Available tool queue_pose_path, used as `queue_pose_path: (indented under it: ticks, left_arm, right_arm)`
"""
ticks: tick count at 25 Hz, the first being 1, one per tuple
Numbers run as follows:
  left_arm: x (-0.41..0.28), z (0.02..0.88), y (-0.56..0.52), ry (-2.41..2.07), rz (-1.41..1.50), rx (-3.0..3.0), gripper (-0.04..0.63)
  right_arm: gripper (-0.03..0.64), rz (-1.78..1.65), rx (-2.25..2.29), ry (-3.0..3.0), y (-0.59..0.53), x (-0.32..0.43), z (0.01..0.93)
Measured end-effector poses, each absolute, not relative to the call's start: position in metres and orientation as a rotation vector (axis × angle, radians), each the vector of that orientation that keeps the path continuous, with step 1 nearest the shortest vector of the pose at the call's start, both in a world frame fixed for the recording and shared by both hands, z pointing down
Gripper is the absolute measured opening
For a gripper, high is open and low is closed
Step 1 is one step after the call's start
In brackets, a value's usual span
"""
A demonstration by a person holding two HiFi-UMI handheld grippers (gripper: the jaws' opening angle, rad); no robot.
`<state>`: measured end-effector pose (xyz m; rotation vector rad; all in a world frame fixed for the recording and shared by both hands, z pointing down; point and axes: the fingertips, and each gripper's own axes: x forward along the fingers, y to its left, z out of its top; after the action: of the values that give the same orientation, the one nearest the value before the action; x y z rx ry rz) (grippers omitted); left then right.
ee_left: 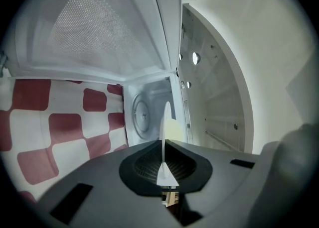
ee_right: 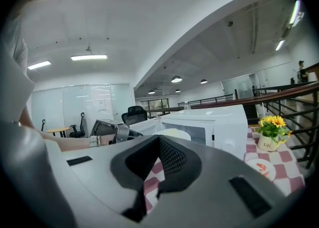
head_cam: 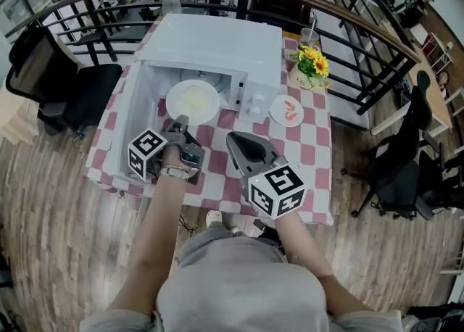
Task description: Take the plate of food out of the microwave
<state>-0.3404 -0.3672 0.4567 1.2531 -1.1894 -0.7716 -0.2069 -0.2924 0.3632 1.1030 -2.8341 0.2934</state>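
The white microwave (head_cam: 217, 51) stands on the red-and-white checked table (head_cam: 308, 146) with its door (head_cam: 130, 117) swung open to the left. A white plate of pale food (head_cam: 192, 100) hangs in front of the open cavity. My left gripper (head_cam: 181, 122) is shut on its near rim. In the left gripper view the plate (ee_left: 165, 122) shows edge-on between the jaws of the left gripper (ee_left: 163, 150), with the turntable (ee_left: 141, 117) behind it. My right gripper (head_cam: 233, 139) is shut and holds nothing, to the right of the plate and over the table.
A small plate with red food (head_cam: 287, 111) lies right of the microwave. Behind it are a pot of yellow flowers (head_cam: 310, 67) and a glass (head_cam: 310, 35). A black chair (head_cam: 69, 88) stands left of the table; a curved railing (head_cam: 362, 26) runs behind.
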Motion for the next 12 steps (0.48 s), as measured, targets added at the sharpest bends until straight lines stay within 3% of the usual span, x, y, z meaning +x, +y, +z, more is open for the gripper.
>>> queue_pose_path:
  ticks: [12]
  left_arm:
    - [-0.314, 0.416, -0.335, -1.115, -0.826, 1.324, 0.014]
  right_arm:
    - [0.023, 0.175, 1.263, -2.854, -0.284, -0.181, 0.327]
